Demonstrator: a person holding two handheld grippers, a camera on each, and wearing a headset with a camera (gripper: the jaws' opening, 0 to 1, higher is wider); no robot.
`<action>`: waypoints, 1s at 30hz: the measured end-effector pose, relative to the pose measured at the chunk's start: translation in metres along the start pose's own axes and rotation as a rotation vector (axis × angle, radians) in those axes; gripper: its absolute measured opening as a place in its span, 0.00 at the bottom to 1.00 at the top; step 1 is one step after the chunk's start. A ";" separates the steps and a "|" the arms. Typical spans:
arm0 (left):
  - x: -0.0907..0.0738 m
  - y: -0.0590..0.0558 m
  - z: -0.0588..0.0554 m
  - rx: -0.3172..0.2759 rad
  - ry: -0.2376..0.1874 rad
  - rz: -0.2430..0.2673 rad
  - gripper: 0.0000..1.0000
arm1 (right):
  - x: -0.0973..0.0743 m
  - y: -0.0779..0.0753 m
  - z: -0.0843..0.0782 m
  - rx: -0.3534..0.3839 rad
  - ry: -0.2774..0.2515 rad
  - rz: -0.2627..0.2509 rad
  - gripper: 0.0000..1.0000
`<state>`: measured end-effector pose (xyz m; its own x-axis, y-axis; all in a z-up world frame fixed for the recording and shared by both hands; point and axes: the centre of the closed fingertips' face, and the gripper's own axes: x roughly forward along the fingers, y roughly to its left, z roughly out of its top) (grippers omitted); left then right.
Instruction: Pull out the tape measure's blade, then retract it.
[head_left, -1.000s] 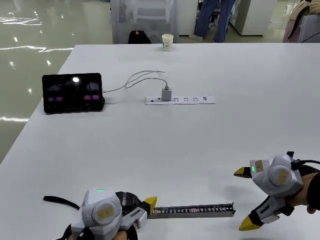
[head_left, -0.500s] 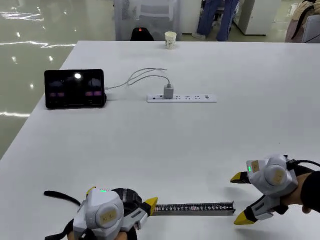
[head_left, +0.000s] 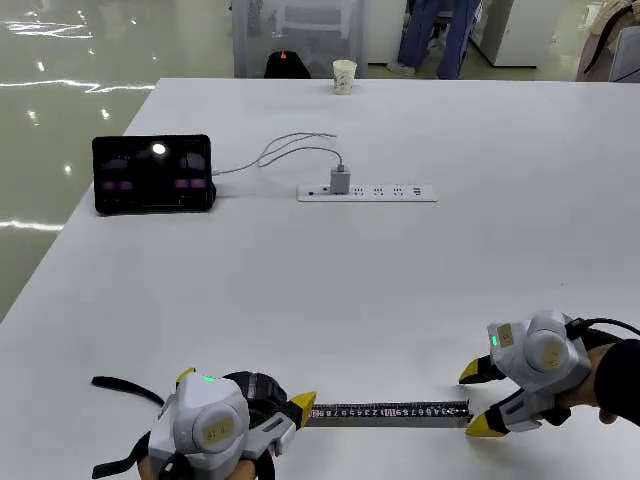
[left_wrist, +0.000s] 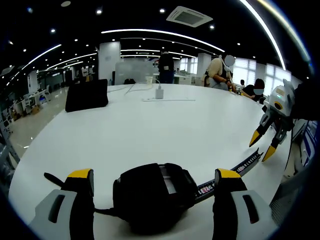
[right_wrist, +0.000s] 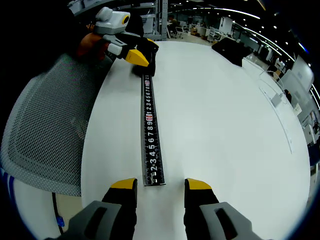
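One tape measure (head_left: 262, 392) sat at white table's (head_left: 400, 280) near edge, case (left_wrist: 150, 197) between left gripper's (left_wrist: 154, 175) spread jaws; blade (right_wrist: 151, 135) ran left-right, tip pointing at right gripper (right_wrist: 161, 184), jaws apart, not gripping; two grippers total

Your left gripper (left_wrist: 154, 175) and right gripper (right_wrist: 161, 184): pale grey shells, yellow jaw tips, a small green light on each. Tape measure case (left_wrist: 150, 195) black; blade (right_wrist: 151, 135) dark with white numerals and one red mark. Table (head_left: 400, 280) white, power strip (head_left: 367, 192) white, tablet (head_left: 153, 173) at far left black with purple patches.
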<state>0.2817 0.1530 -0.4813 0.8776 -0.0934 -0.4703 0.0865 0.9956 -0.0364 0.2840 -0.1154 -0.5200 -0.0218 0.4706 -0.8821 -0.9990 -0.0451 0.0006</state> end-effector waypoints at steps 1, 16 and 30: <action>0.000 0.000 0.000 0.001 -0.001 0.000 0.97 | 0.000 0.000 0.000 -0.003 0.001 0.002 0.33; 0.000 0.001 -0.003 -0.003 0.010 0.002 0.96 | 0.007 0.007 0.000 -0.060 0.022 0.028 0.14; -0.002 0.003 -0.005 -0.007 0.020 -0.001 0.87 | 0.007 0.009 0.002 -0.095 0.060 0.028 0.12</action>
<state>0.2780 0.1557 -0.4853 0.8677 -0.0938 -0.4881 0.0836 0.9956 -0.0428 0.2747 -0.1110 -0.5254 -0.0448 0.4140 -0.9092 -0.9897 -0.1424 -0.0161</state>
